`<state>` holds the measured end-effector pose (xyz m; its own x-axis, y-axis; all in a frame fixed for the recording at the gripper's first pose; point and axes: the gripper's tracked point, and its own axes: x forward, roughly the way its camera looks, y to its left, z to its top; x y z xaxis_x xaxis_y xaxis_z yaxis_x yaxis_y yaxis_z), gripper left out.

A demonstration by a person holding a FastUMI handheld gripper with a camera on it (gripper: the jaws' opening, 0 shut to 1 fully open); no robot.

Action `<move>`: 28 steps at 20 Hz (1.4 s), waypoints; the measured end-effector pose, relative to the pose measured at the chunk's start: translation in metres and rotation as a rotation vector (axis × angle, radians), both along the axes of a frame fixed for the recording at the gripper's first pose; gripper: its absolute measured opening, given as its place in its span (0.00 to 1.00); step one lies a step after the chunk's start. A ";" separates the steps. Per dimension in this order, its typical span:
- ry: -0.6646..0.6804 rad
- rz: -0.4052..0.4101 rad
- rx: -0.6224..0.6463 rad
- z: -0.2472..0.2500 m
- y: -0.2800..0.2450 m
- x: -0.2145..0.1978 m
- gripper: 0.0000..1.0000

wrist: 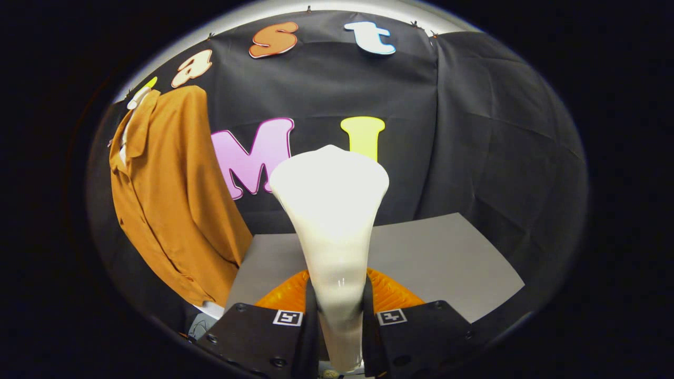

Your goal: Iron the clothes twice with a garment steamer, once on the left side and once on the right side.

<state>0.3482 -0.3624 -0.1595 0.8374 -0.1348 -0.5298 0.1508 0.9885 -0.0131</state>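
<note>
A white garment steamer point(330, 210) stands upright between my fingers, its wide head flaring out above them. My gripper point(339, 310) is shut on the steamer's narrow handle, with both fingers pressed against its sides. An orange-brown shirt point(168, 200) hangs on a pale hanger point(138, 97) against the black cloth wall, off to the left of the steamer head and beyond the fingers. The steamer head is apart from the shirt, with a gap of wall between them.
A grey table top point(442, 258) lies below and beyond the fingers, stretching to the right. Black cloth walls point(500, 147) close the booth behind and to the right. Something small and white point(210, 310) sits at the shirt's lower hem.
</note>
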 end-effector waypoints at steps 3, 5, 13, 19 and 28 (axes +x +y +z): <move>-0.063 0.022 -0.008 0.028 0.033 -0.019 0.36; -0.106 0.042 -0.011 0.045 0.063 -0.030 0.36; -0.193 0.117 -0.038 0.073 0.201 -0.047 0.36; -0.157 0.122 -0.057 0.052 0.260 -0.029 0.36; -0.068 0.071 -0.060 0.008 0.282 0.014 0.36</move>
